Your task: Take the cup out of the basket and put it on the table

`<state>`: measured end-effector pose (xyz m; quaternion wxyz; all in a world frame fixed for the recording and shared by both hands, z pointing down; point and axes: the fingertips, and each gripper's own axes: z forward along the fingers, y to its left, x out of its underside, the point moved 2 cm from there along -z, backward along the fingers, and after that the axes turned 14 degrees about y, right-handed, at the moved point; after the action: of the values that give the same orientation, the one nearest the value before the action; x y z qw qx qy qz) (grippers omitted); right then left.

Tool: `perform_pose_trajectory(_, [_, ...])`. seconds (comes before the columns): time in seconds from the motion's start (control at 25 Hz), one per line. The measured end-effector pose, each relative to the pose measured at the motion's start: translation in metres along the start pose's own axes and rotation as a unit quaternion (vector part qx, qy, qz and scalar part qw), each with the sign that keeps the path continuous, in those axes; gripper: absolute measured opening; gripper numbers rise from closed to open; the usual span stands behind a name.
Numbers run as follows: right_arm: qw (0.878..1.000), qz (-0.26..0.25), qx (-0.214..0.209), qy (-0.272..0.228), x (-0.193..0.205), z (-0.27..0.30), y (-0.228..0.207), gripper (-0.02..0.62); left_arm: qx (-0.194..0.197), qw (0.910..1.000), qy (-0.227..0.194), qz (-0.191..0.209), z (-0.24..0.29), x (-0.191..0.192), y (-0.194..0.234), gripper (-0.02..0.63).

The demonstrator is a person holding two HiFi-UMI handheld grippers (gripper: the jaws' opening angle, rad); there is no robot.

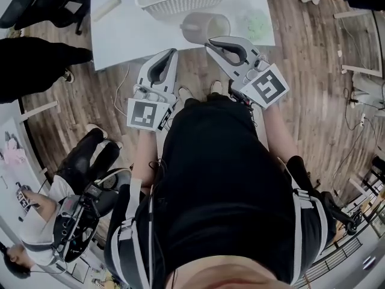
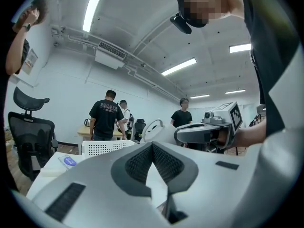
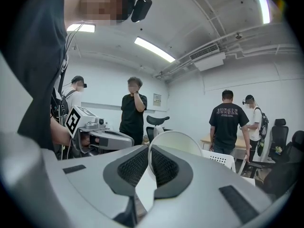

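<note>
Your R gripper (image 1: 212, 43) pinches translucent white plastic cup (image 1: 204, 27) by rim, clear of white perforated basket (image 1: 180, 3); L gripper (image 1: 171, 53) closed, empty. Remaining: set cup on white table (image 1: 129, 38), release.

Open office or lab room.
Swivel office chairs (image 2: 31, 127), ceiling strip lights (image 2: 179, 66), white table (image 1: 120, 41), wood-plank floor (image 1: 313, 71).
</note>
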<state>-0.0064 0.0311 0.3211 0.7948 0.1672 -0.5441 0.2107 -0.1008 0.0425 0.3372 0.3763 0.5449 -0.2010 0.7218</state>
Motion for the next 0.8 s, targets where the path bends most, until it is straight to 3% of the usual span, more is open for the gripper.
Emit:
perform_pose_trajectory(0.28, [1.0,0.004,-0.01,0.025,0.021,0.011,-0.016,0.035,-0.01,0.9999,0.003,0.0,0.006,-0.002,-0.003,0.02])
perform_pose_trajectory(0.8, [0.988,-0.026,-0.019,0.148,0.13,0.066,-0.048,0.035,-0.01,0.9999,0.008,0.009,0.0,-0.002,-0.047,0.02])
